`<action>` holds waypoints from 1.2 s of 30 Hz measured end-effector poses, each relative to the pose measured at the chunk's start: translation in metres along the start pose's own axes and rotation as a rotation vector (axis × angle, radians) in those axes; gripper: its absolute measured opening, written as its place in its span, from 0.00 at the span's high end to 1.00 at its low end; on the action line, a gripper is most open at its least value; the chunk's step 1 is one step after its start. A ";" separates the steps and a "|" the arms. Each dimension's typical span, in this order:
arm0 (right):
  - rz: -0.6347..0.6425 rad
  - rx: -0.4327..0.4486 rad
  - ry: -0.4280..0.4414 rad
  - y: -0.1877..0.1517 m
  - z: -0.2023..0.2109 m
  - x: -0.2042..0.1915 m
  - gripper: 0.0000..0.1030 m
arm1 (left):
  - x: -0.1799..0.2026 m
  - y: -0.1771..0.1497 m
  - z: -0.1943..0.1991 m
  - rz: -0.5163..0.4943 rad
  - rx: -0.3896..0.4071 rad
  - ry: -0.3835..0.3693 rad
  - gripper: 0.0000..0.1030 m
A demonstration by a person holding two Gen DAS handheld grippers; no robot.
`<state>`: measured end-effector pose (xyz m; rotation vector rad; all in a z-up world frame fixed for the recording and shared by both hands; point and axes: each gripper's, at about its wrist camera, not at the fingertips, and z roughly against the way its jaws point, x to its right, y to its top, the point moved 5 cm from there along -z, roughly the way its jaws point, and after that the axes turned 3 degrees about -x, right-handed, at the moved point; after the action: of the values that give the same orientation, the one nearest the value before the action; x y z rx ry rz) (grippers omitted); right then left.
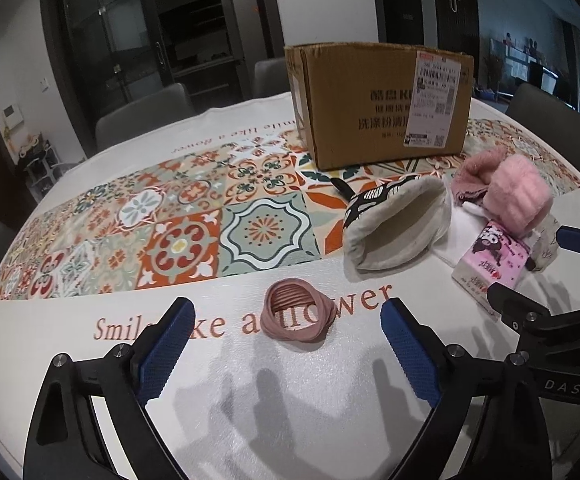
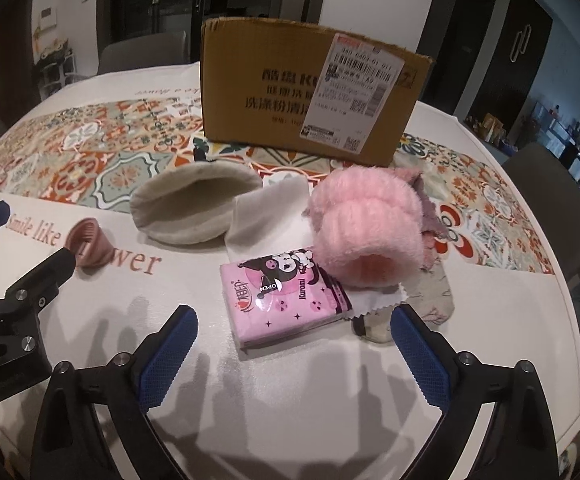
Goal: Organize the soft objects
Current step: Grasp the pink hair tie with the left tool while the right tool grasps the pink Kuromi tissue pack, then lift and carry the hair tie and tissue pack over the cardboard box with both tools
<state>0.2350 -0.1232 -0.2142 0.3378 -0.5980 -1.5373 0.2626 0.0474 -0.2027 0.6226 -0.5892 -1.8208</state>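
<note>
A bundle of pink hair ties [image 1: 296, 314] lies on the white tablecloth, between the tips of my left gripper [image 1: 286, 303]. Its blue pads stand wide apart and touch nothing. To the right lie an oven mitt [image 1: 394, 224] with a cream lining, a fluffy pink wrap [image 1: 518, 196] and a pink tissue pack [image 1: 490, 258]. My right gripper [image 2: 294, 312] is open just in front of the tissue pack [image 2: 285, 300], whose near end sits between the fingertips without contact. Behind the pack I see the fluffy pink wrap [image 2: 366, 224], a white cloth [image 2: 265, 208] and the mitt [image 2: 193, 208].
An open cardboard box [image 2: 302, 96] stands at the back on the patterned runner. A floral cloth [image 2: 430, 300] lies right of the pack. Grey chairs [image 1: 554, 128] ring the round table, whose edge [image 2: 570, 320] curves close on the right. The left gripper [image 2: 29, 236] shows at far left.
</note>
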 end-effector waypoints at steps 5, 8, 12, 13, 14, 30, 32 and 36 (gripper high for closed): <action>0.010 -0.007 -0.007 0.002 -0.013 -0.003 0.06 | 0.000 -0.001 -0.018 -0.006 -0.026 -0.020 0.10; 0.015 -0.017 -0.002 0.003 -0.021 -0.006 0.07 | 0.000 -0.002 -0.025 -0.010 -0.037 -0.027 0.12; 0.007 -0.032 -0.002 0.003 -0.030 -0.007 0.09 | -0.001 -0.002 -0.034 -0.010 -0.049 -0.035 0.13; 0.006 -0.031 -0.003 0.004 -0.031 -0.007 0.09 | -0.001 -0.002 -0.035 -0.009 -0.049 -0.036 0.15; 0.005 -0.033 -0.004 0.004 -0.033 -0.007 0.09 | -0.001 -0.002 -0.036 -0.009 -0.052 -0.037 0.16; -0.013 -0.057 -0.007 0.006 -0.041 -0.010 0.19 | 0.002 -0.003 -0.052 -0.020 -0.107 -0.121 0.68; -0.022 -0.062 0.002 0.005 -0.038 -0.011 0.20 | 0.004 -0.002 -0.050 -0.023 -0.108 -0.133 0.73; -0.035 -0.060 0.019 0.002 -0.030 -0.014 0.20 | 0.005 -0.003 -0.046 -0.019 -0.114 -0.152 0.81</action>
<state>0.2544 -0.1146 -0.2398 0.3178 -0.5326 -1.5810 0.2895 0.0385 -0.2392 0.4171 -0.5766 -1.9166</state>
